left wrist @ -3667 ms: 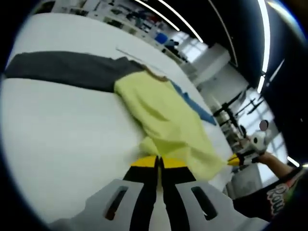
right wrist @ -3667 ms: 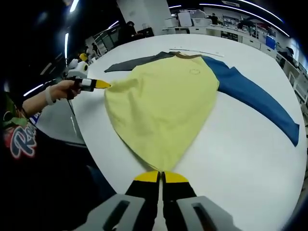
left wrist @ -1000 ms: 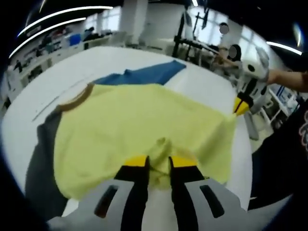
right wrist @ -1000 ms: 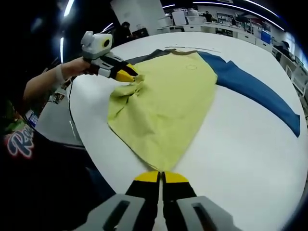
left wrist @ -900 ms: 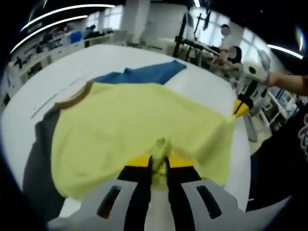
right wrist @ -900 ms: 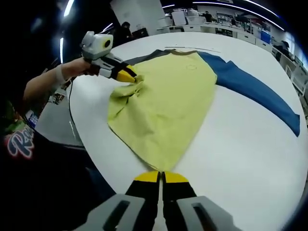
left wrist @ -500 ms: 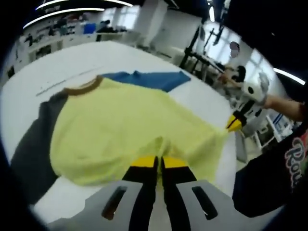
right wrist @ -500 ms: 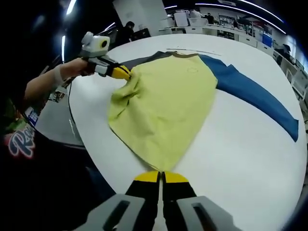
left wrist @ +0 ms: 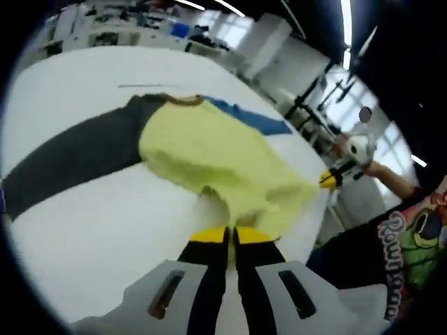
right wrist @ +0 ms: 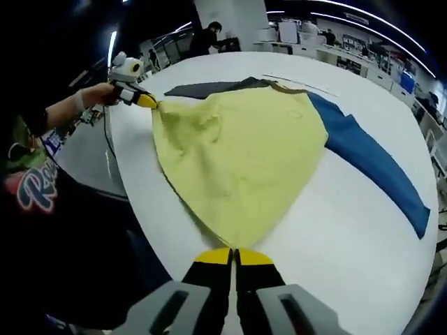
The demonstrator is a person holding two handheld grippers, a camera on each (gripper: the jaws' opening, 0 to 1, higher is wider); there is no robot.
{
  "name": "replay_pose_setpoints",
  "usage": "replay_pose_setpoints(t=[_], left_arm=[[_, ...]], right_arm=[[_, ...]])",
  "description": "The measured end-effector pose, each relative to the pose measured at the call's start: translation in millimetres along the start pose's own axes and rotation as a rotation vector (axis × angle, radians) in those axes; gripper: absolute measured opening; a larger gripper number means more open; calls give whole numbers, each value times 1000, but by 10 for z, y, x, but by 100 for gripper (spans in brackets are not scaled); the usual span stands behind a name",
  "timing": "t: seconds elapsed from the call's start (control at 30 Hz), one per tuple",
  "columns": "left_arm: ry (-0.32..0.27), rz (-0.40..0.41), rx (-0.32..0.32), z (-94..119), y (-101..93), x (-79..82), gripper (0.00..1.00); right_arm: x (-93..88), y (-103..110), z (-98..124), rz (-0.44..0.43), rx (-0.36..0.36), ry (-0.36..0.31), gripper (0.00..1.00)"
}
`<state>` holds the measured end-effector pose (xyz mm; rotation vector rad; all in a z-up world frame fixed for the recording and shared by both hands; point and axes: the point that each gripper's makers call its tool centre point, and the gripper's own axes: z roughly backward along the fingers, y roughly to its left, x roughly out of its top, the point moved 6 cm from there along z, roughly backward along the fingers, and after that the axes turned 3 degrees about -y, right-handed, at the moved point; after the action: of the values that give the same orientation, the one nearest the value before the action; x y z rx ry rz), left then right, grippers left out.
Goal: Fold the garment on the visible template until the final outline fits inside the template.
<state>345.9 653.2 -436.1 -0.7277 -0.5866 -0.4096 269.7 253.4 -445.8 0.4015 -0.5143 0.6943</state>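
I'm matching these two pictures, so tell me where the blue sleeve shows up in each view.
Left gripper view: the blue sleeve is a thin strip at upper centre, behind the yellow body.
Right gripper view: it runs down the right side across the white table.
Shared landmark: the brown collar.

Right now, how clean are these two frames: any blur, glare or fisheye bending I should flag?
Left gripper view: soft and motion-blurred, the garment lacks crisp edges, ceiling strips blow out, the table bows strongly. Right gripper view: sharper, the garment's blue sleeve reads cleanly, the table curves with the lens, and the room to the left falls into deep shadow.
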Motion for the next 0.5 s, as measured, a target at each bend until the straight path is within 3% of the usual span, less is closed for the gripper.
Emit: replay_pose_setpoints(t=[0.13, 0.3, 0.5], left_arm=[[-2, 95, 38, 129, 69, -199, 0], [7, 156, 59, 146, 87, -439, 0], [42, 211, 87, 98, 96, -696, 0]], right_arm=[[9, 25, -23, 37, 20, 14, 0], [-27, 68, -78, 79, 43, 54, 0], [-150, 110, -190, 200, 64, 149, 0]])
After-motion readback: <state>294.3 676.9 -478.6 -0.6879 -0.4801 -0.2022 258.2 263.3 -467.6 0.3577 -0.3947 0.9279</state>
